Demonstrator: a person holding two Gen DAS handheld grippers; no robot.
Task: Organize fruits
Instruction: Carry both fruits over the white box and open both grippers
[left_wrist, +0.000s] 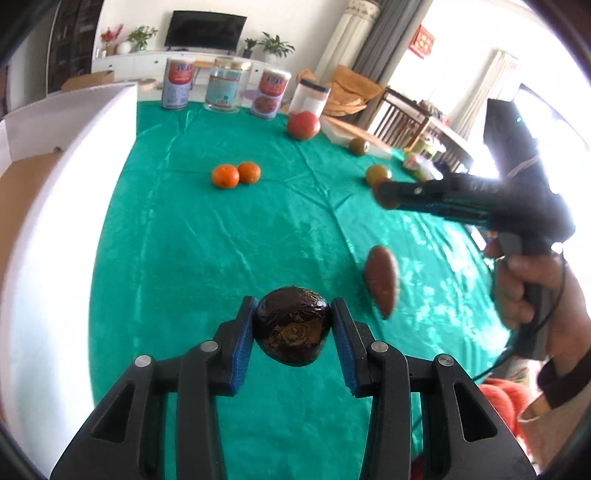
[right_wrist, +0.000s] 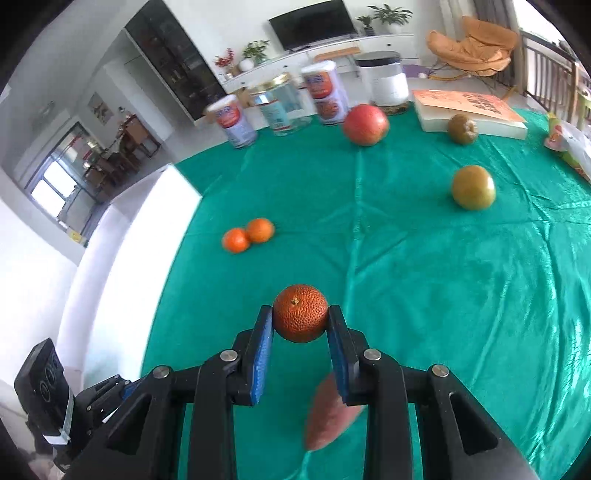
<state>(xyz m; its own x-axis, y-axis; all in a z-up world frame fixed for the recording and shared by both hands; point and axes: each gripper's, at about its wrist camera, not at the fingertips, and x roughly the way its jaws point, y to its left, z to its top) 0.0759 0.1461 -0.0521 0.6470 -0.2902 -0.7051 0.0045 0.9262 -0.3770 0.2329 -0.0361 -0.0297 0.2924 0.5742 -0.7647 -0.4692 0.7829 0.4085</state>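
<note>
My left gripper is shut on a dark brown wrinkled fruit above the green tablecloth. My right gripper is shut on a small orange; it shows from the side in the left wrist view. Two small oranges lie together mid-table. A brown oval fruit lies below the right gripper. A red apple, a yellow-green fruit and a second green-brown fruit lie farther back.
Three cans and jars and a white black-lidded jar stand along the far edge. A thick book lies at the back right. A white board stands along the table's left side.
</note>
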